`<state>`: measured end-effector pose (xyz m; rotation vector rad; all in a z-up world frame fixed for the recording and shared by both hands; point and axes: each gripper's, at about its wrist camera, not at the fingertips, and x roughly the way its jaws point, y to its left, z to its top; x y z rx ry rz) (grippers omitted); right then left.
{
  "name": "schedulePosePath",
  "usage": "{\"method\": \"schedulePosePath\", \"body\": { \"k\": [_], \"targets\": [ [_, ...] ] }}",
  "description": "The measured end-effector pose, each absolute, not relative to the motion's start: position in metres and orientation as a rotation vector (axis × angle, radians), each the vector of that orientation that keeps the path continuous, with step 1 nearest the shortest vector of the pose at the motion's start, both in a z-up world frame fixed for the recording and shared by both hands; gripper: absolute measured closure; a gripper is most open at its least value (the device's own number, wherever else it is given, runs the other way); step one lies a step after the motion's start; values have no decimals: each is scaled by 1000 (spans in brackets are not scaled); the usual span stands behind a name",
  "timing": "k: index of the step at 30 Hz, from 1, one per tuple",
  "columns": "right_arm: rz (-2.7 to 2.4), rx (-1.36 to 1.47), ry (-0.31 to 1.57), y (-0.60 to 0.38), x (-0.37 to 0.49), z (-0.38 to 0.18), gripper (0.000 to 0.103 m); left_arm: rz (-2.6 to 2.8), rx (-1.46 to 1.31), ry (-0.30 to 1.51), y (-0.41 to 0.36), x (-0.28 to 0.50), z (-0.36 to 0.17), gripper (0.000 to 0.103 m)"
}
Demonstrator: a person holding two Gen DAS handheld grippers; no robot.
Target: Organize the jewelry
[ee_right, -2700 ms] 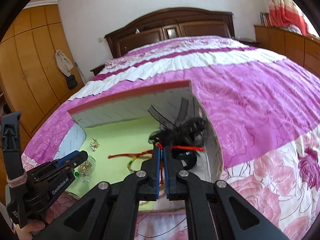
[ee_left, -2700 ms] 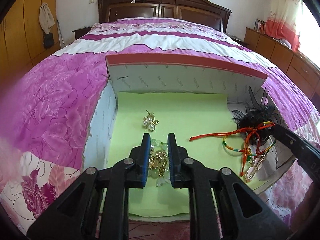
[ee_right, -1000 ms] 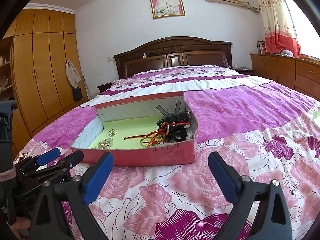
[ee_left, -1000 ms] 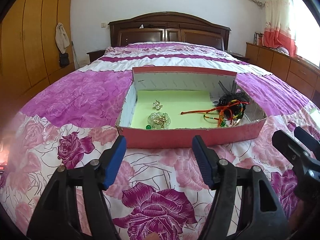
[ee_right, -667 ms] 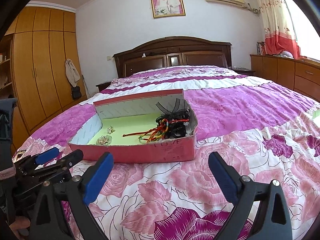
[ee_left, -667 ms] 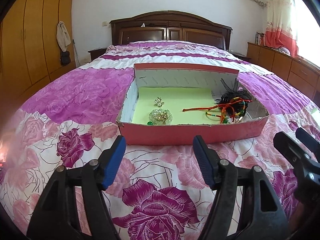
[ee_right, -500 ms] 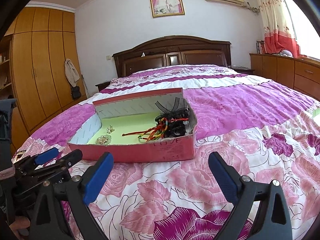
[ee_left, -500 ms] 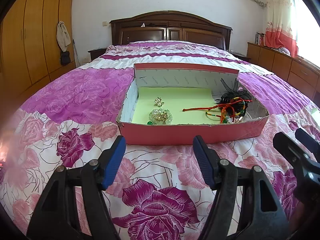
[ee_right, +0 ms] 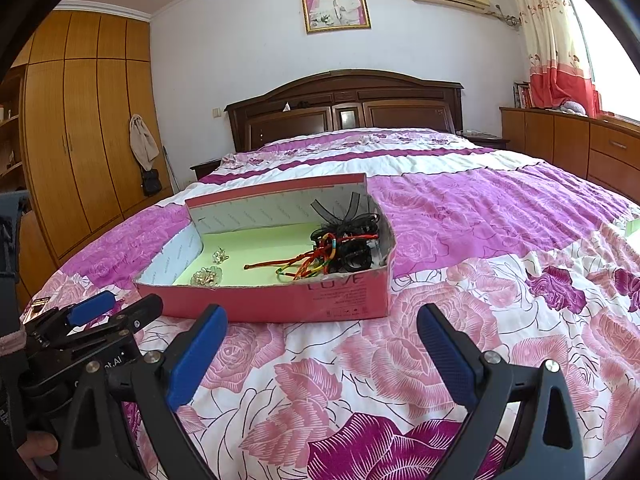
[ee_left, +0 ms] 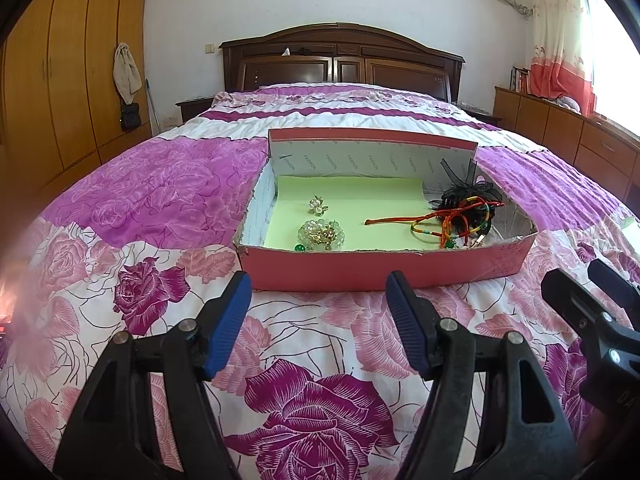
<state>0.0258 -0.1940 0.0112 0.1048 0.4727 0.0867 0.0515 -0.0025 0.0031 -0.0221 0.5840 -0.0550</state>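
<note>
A shallow red box (ee_left: pixel 384 270) (ee_right: pixel 280 302) with a green lining lies on the flowered bedspread. Inside, at the left, rest a small pearl earring cluster (ee_left: pixel 317 205) (ee_right: pixel 219 256) and a pale bead bracelet with gold pieces (ee_left: pixel 321 234) (ee_right: pixel 206 276). At the right lie red and multicoloured cords (ee_left: pixel 444 220) (ee_right: pixel 312 262) over a black mesh hair piece (ee_left: pixel 466 192) (ee_right: pixel 352 240). My left gripper (ee_left: pixel 319 300) hangs open in front of the box, nothing between its fingers. My right gripper (ee_right: pixel 322 330) is open too, also short of the box, empty.
The bed (ee_right: pixel 500 220) stretches back to a dark wooden headboard (ee_left: pixel 340 60). Wardrobes (ee_right: pixel 80 140) line the left wall and a low cabinet (ee_right: pixel 580 148) the right. A pale green object (ee_right: pixel 632 226) sits at the bed's right edge. A person's hand (ee_right: pixel 34 446) holds the left gripper.
Since the oldest frames both grippers have let go, opened and drawn back out of the box to the bed in front of it. Over the last second nothing has moved.
</note>
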Motion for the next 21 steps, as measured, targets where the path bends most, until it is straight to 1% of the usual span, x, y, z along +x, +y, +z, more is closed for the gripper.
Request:
{"method": "schedulePosePath", "body": {
  "k": [21],
  "targets": [
    [86,104,479,-195,25,9,5,-55,-24,582,-3,51,3,41]
  ]
}}
